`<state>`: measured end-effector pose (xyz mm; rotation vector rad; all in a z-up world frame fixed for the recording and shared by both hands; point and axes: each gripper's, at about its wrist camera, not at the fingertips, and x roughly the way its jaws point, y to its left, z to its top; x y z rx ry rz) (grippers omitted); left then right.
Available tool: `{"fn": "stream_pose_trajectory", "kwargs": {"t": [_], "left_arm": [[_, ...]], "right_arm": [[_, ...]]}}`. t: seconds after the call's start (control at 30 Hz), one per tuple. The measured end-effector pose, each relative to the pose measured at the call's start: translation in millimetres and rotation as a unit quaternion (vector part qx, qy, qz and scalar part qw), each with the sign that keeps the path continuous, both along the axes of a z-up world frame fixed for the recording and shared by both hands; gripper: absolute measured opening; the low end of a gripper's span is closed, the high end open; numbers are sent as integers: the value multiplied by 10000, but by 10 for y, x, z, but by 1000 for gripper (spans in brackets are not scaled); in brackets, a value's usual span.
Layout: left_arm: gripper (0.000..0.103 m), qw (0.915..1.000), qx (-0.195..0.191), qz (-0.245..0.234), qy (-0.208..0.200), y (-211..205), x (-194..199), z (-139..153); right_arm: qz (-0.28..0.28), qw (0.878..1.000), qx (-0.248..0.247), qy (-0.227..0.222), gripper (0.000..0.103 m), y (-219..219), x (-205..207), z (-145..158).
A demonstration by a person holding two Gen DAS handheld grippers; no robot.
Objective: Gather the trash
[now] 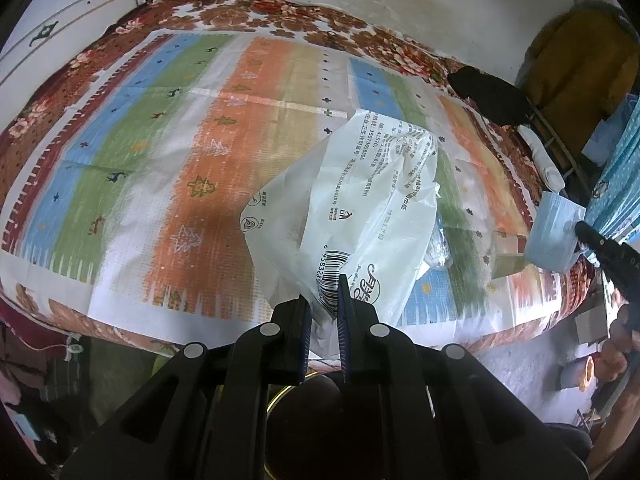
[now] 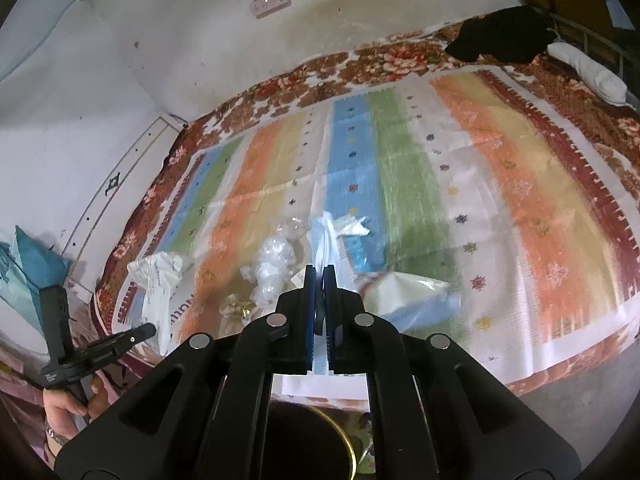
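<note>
Black left gripper [image 1: 323, 300] fingers pinch a crumpled white printed plastic bag [image 1: 352, 208], its far part resting on the striped mat [image 1: 168, 168] covering the bed. Right gripper [image 2: 319, 276] fingers pinch a pale blue face mask [image 2: 324, 240] above the crinkled clear plastic wrap [image 2: 272, 264] lying on that mat.

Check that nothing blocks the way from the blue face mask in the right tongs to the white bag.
Nothing visible does. The right tongs pinch the blue face mask in open air beside the white printed plastic bag, which the left tongs hold up.
</note>
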<state>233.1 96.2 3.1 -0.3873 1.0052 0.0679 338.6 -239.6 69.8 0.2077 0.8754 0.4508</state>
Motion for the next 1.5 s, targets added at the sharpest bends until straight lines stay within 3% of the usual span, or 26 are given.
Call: {"fn": "stream_pose_trajectory", "kwargs": {"t": [0.27, 0.4, 0.53, 0.7, 0.87, 1.13, 1.5], "left_arm": [[11, 10000, 24, -39, -4, -36, 9, 10], [11, 10000, 30, -72, -10, -66, 18, 17], [11, 9999, 51, -127, -11, -98, 31, 29], [11, 9998, 76, -187, -24, -128, 42, 41], [11, 9998, 85, -193, -25, -141, 41, 39], [11, 9998, 83, -195, -31, -164, 32, 37], [11, 9998, 12, -178, -88, -144, 5, 64]], "right_arm": [[-30, 9987, -455, 213, 3, 92, 95, -238], [38, 9992, -26, 397, 3, 73, 142, -296], [6, 9982, -529, 285, 4, 147, 144, -336], [42, 9976, -625, 291, 4, 176, 148, -360], [466, 9958, 79, 779, 4, 285, 73, -444], [838, 9940, 69, 699, 4, 589, -163, -329], [962, 9942, 257, 399, 4, 624, -361, -124]]}}
